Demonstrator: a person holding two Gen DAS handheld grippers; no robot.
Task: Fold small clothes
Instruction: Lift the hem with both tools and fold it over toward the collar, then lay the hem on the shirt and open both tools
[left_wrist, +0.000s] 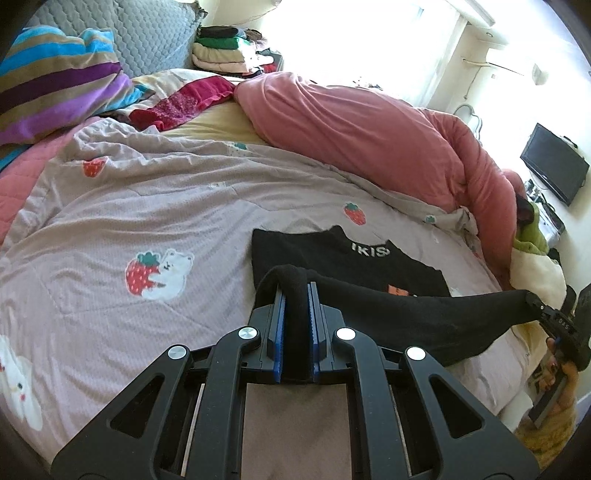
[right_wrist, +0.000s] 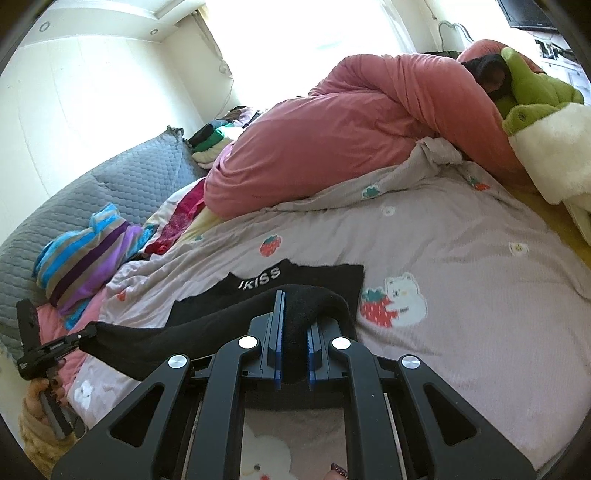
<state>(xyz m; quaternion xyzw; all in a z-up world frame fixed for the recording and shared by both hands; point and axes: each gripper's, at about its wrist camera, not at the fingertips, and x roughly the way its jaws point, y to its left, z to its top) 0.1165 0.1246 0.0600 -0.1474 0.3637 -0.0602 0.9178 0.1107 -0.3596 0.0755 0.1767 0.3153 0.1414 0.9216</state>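
Observation:
A small black garment (left_wrist: 343, 258) with white lettering at the collar lies on the lilac strawberry-print bedsheet (left_wrist: 155, 206). Its near edge is lifted and stretched taut between both grippers. My left gripper (left_wrist: 295, 291) is shut on one bunched corner of the black cloth. My right gripper (right_wrist: 295, 299) is shut on the other corner; it also shows in the left wrist view (left_wrist: 535, 302) at far right. The garment (right_wrist: 295, 275) shows in the right wrist view too, with the left gripper (right_wrist: 86, 334) at lower left.
A rolled pink duvet (left_wrist: 369, 133) lies across the far side of the bed. A striped blanket (left_wrist: 59, 77) and grey quilted headboard (left_wrist: 147, 33) are at left. A green and white plush (right_wrist: 535, 110) sits at the right. Folded clothes (left_wrist: 229, 48) are stacked beyond.

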